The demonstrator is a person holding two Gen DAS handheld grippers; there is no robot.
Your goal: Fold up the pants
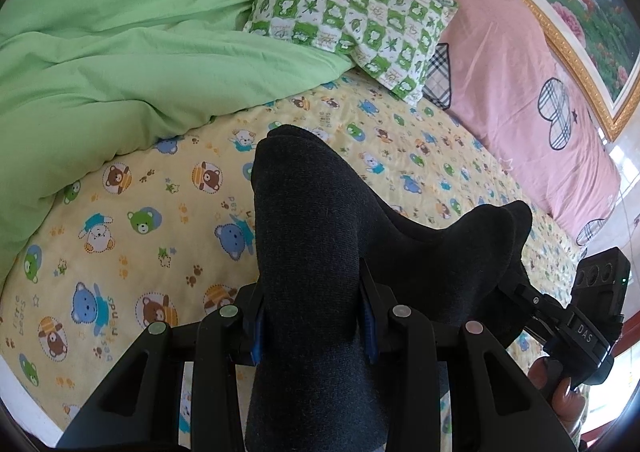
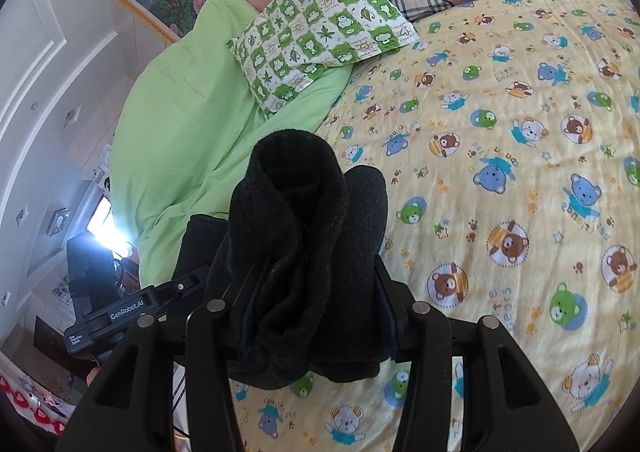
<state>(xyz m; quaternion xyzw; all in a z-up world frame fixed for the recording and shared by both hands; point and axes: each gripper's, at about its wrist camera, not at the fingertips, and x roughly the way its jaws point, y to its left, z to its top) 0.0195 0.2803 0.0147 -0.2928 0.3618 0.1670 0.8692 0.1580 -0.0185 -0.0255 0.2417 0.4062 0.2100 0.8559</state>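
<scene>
Fingers (image 1: 370,308) of the left gripper (image 1: 314,316) and the right gripper (image 2: 316,304) were each clamped on the pants (image 1: 312,252), held bunched above the bed (image 1: 120,236); the cloth ran sideways between both hands, equally near.

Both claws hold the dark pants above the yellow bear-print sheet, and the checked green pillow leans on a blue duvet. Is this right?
Not quite: the duvet is light green, not blue, as the right wrist view shows. The rest holds: both claws, left and right, grip the dark pants.
</scene>
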